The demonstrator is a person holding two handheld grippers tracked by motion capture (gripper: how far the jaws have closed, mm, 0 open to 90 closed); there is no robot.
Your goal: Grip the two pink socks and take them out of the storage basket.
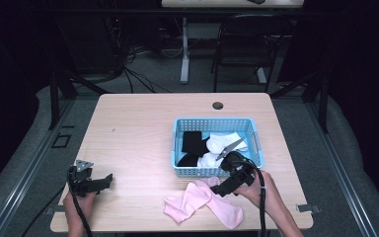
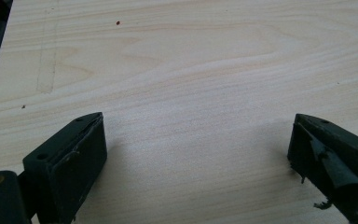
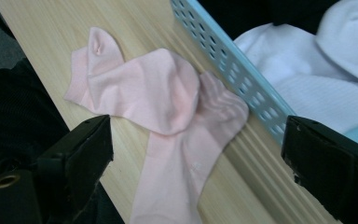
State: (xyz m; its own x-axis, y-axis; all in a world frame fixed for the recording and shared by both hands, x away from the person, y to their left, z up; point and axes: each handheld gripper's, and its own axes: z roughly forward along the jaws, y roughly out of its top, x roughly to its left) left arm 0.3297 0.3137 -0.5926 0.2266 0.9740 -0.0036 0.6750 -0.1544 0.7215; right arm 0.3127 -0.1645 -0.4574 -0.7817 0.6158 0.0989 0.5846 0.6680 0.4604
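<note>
Item: pink socks [image 1: 202, 203], two, lying overlapped on the table [image 1: 138, 128] just in front of the blue basket [image 1: 252, 129], near the front edge. One sock is running along the basket's near wall, its cuff touching that wall in the right gripper view [image 3: 223, 105]; the other is crossing it and trailing toward the table's front edge. Their long axes are forming a loose V.

Basket contents: black socks [image 1: 192, 143] and white socks [image 1: 224, 143], piled together.

Right gripper [image 1: 225, 185]: hovering just over the pink socks by the basket's front wall, jaws standing wide apart with nothing between the pads; the socks are lying below and ahead of them. This hand [image 1: 266, 192] is much the nearer, angled in from the right, tips pointing left and down.

Left gripper [image 1: 98, 182]: resting low over bare table well to the left, jaws apart, holding nothing, pointing right.

Judgement: the socks appear freshly laid out; the next pick probably belongs to the right hand.
</note>
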